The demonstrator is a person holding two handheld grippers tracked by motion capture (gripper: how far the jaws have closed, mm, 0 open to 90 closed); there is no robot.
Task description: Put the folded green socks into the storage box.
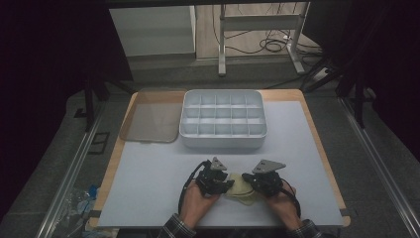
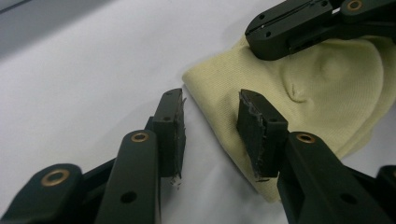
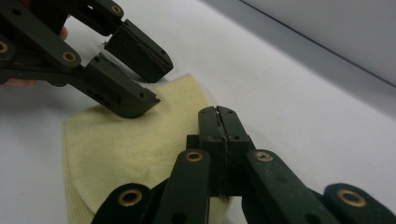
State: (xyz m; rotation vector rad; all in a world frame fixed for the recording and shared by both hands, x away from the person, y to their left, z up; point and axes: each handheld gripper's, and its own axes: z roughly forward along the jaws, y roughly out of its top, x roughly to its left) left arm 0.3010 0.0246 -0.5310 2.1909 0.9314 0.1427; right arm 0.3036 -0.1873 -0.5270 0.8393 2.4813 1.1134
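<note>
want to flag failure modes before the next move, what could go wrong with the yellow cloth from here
The left gripper has its jaws open astride the edge of the yellow cloth; closing could pinch just the top layer, or push the edge away. The right gripper is shut at the cloth's border, so its hold may be thin and could slip if the two pull apart.

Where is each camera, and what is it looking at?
High view: sits above the person's side, looking forward and down at the table, divided tray, both hands and forearms.
Left gripper view: rides the left gripper, looking along its parted jaws at the yellow cloth.
Right gripper view: rides the right gripper, looking along its closed jaws across the cloth.
Shared: both gripper views show the cloth and the other gripper.
</note>
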